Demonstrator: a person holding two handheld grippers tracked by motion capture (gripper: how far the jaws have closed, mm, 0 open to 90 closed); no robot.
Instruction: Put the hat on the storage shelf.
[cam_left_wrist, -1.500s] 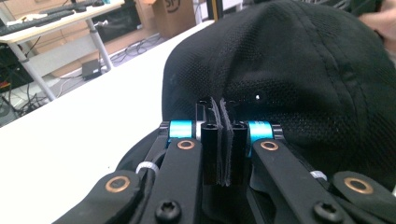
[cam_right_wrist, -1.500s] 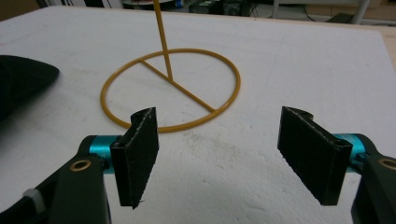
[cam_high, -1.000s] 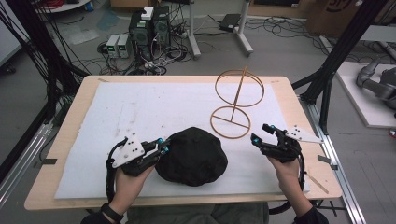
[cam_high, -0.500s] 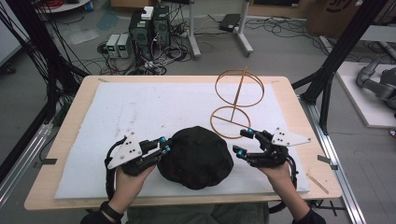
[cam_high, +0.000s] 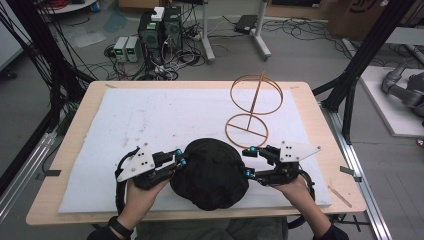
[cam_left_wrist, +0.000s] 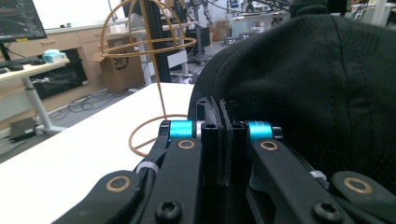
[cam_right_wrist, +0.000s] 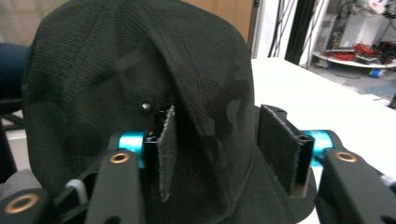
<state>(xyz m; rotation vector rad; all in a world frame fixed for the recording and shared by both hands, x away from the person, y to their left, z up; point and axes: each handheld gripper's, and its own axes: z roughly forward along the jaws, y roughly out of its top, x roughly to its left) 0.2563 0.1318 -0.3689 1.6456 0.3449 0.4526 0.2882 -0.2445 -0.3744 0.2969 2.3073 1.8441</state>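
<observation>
While our left hand-held gripper pinches the black cap by its near edge, jaws together on the fabric, our right hand-held gripper sits spread around the cap's opposite edge, wire stand just beyond.

A wire stand of 2 copper-coloured rings on a thin upright rod stands on the white mat covering the wooden worktop, while computer boxes, tangled cables and a cardboard box sit on the grey floor beyond.
</observation>
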